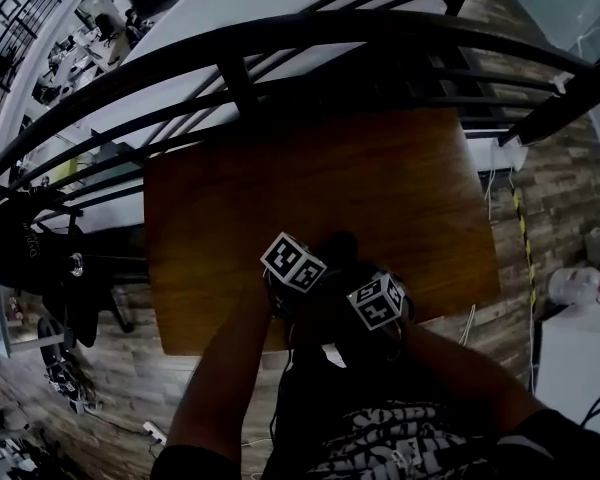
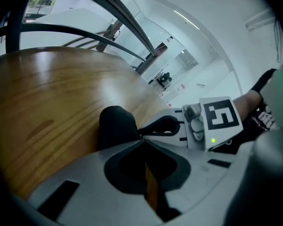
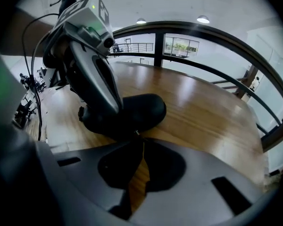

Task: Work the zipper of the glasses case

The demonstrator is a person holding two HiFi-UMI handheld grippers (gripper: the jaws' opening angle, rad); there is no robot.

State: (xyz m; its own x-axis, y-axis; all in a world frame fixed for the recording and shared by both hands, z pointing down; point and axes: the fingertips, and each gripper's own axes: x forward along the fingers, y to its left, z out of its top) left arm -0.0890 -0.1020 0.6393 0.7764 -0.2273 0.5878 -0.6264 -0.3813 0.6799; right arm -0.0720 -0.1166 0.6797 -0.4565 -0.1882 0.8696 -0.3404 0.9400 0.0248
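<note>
The black glasses case point(image 1: 338, 244) lies near the front edge of the brown wooden table point(image 1: 280, 168), between my two grippers. In the left gripper view the case point(image 2: 115, 126) sits just past the tips of my left gripper point(image 2: 141, 138), whose jaws are shut on its near edge. In the right gripper view the left gripper's fingers point(image 3: 96, 81) come down on the left end of the case point(image 3: 139, 109). My right gripper point(image 3: 138, 135) is shut at the case's near rim, pinching a small metal zipper pull point(image 3: 137, 133). Seen from the left, the right gripper point(image 2: 166, 125) reaches the case from the right.
A black metal railing point(image 1: 280, 43) curves past the table's far side, with a lower floor beyond it. Wood-plank floor point(image 1: 550, 198) surrounds the table, and a white container point(image 1: 574, 286) stands at the right. The person's forearms point(image 1: 220, 388) fill the bottom of the head view.
</note>
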